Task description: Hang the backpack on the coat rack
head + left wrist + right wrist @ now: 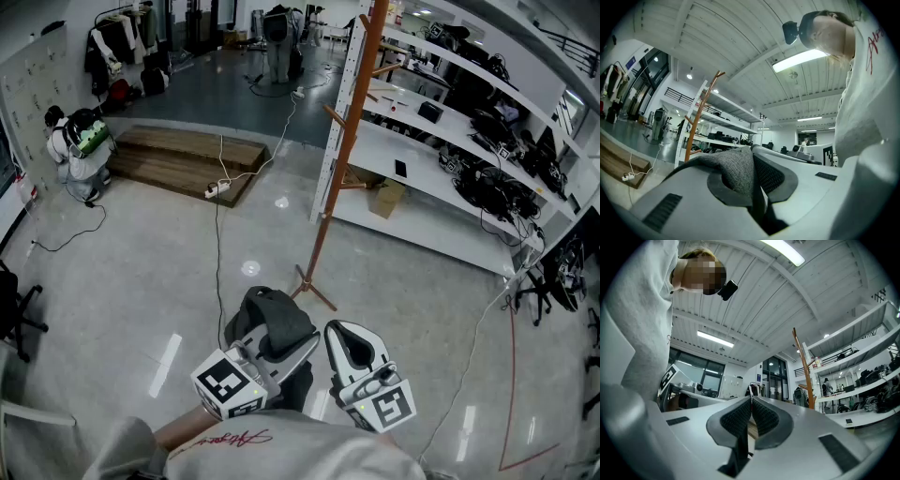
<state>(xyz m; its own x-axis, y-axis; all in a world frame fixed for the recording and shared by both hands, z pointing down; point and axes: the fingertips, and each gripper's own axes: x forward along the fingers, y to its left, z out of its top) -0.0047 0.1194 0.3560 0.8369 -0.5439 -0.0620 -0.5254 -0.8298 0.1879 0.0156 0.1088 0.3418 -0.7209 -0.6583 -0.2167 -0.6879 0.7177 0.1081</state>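
The grey backpack hangs low in front of me, above the floor. My left gripper is shut on its knitted grey fabric, which bulges out between the pads in the left gripper view. My right gripper is just to the right of the backpack, shut, with its pads meeting tip to tip and nothing between them. The wooden coat rack stands ahead and slightly right, and its feet rest on the floor just beyond the backpack. The same coat rack shows in the left gripper view, and the coat rack in the right gripper view.
White shelving with dark gear runs along the right, directly behind the rack, with a cardboard box under it. A low wooden platform lies at the back left. A white cable crosses the glossy floor. An office chair stands at the left edge.
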